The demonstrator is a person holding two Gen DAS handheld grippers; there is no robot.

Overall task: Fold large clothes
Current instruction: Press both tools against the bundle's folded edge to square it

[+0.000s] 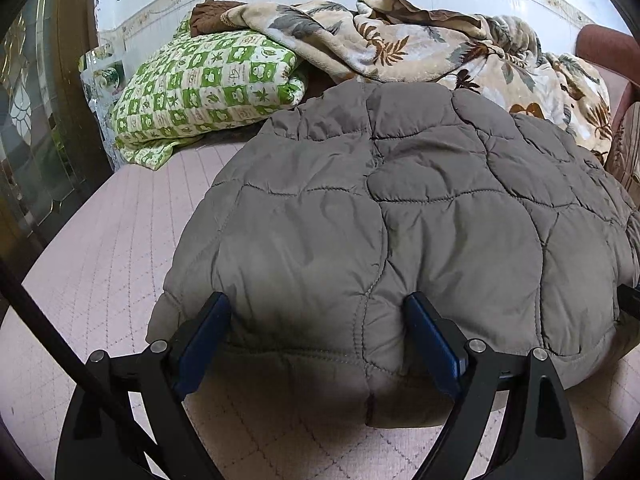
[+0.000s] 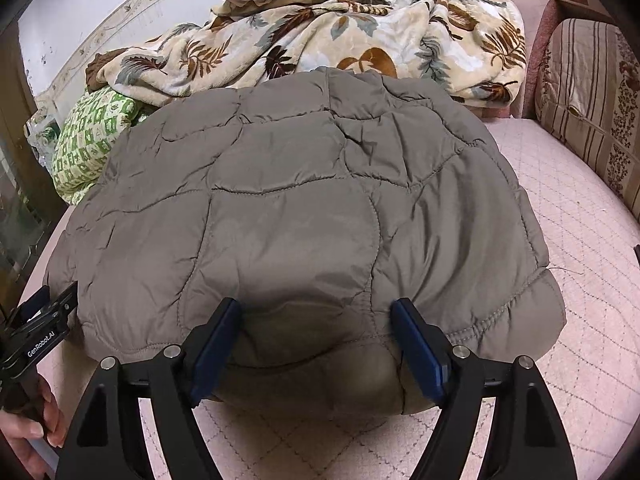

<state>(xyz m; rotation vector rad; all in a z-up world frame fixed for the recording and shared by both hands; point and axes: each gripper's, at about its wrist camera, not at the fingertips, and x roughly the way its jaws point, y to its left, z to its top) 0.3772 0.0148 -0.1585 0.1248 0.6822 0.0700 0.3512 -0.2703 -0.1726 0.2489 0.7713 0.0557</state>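
One grey quilted jacket (image 1: 400,208), one leaf-print blanket (image 1: 400,44), one green checked quilt (image 1: 200,92), two grippers (image 1: 318,316) (image 2: 316,320), one striped cushion (image 2: 592,100) upper right.

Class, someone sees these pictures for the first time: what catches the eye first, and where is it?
A puffy grey quilted jacket fills the middle, lying on the pink bed cover. Behind it against the wall sprawls a rumpled leaf-print blanket, with a green checked pillow to its left.
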